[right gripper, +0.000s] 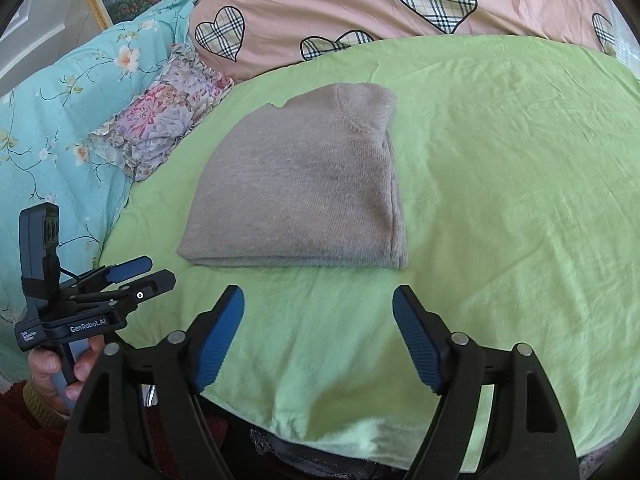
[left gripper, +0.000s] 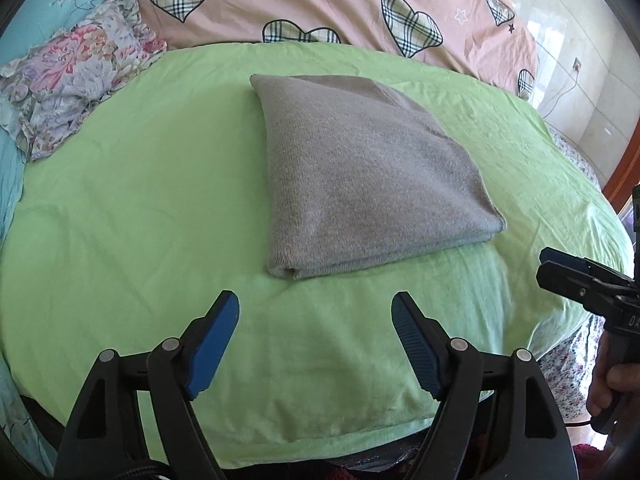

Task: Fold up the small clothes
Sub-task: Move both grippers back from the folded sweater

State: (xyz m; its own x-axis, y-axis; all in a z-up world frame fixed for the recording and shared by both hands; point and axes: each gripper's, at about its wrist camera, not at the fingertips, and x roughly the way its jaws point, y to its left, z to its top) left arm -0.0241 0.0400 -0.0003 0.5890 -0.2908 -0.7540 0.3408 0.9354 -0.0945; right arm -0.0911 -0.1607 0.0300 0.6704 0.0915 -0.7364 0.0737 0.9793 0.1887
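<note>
Sweater (left gripper: 360,176), gray and soft, lies folded in a neat square in the middle of the green sheet (left gripper: 140,220) on the bed. In the left wrist view it sits at 12 o'clock from the left claw (left gripper: 316,316), close but not touching. The left claw is spread wide and holds nothing. Its two blue pads (left gripper: 212,344) point at the near folded edge of the sweater. At 3 o'clock the right claw (left gripper: 560,268) pokes in from the side, above the sheet. From this view its tips look close together, but I cannot tell for sure here. A flowery cloth (left gripper: 76,76) lies at 10 o'clock, and a pink blanket with hearts (left gripper: 320,4) is bunched at 12 o'clock, both well apart from the sweater. I think they were pushed away to leave room for folding.

In the right wrist view the sweater (right gripper: 304,192) lies at 12 o'clock from the right claw (right gripper: 318,308), a bit toward 11. This claw is spread wide too, with nothing in it. At 9 o'clock a hand (right gripper: 60,372) holds the left claw's handle low by the bed edge. A blue flowery quilt (right gripper: 60,120) fills 10 o'clock.

Both claws hang back near the bed edge, I think because the folding looks done or nearly done. The sweater's edges line up well and it looks thick, so it should stay flat.
</note>
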